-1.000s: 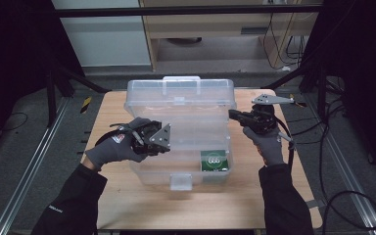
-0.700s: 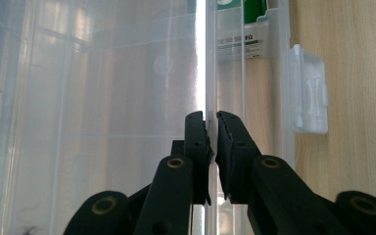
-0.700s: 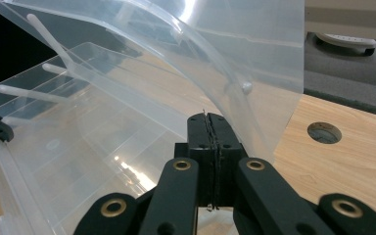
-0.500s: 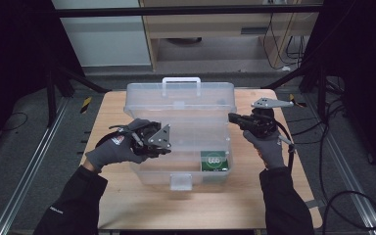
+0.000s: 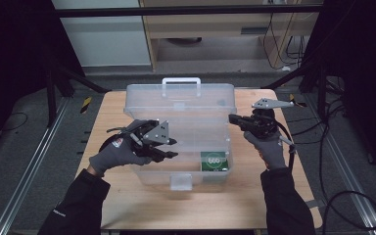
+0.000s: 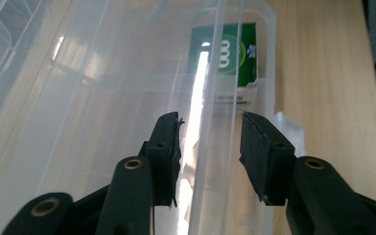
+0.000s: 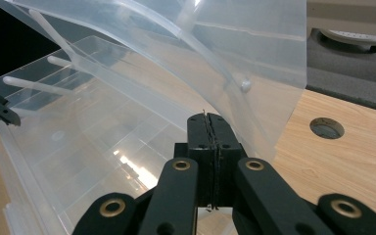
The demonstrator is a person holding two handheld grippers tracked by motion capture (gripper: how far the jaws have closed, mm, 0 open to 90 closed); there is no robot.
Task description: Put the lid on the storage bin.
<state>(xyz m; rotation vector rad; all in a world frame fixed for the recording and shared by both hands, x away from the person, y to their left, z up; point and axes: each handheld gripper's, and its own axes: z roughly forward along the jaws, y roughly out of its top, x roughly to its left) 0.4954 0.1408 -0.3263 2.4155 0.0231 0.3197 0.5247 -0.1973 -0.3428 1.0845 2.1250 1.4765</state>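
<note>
- High view: our left gripper (image 5: 169,149) has just been opening; its fingers (image 6: 169,147) stand released astride the clear storage box's (image 5: 186,147) wall.
- Green packet (image 5: 213,160) lies inside, front right.
- Right gripper (image 5: 235,119), fingers clenched empty, rests against the raised lid (image 7: 215,54).

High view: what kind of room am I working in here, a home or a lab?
Likely a lab or test rig, not a home: a small wooden table ringed by a dark metal frame, with cables trailing over grey carpet.

Dim dark surroundings, lit tabletop, glare on clear plastic
</note>
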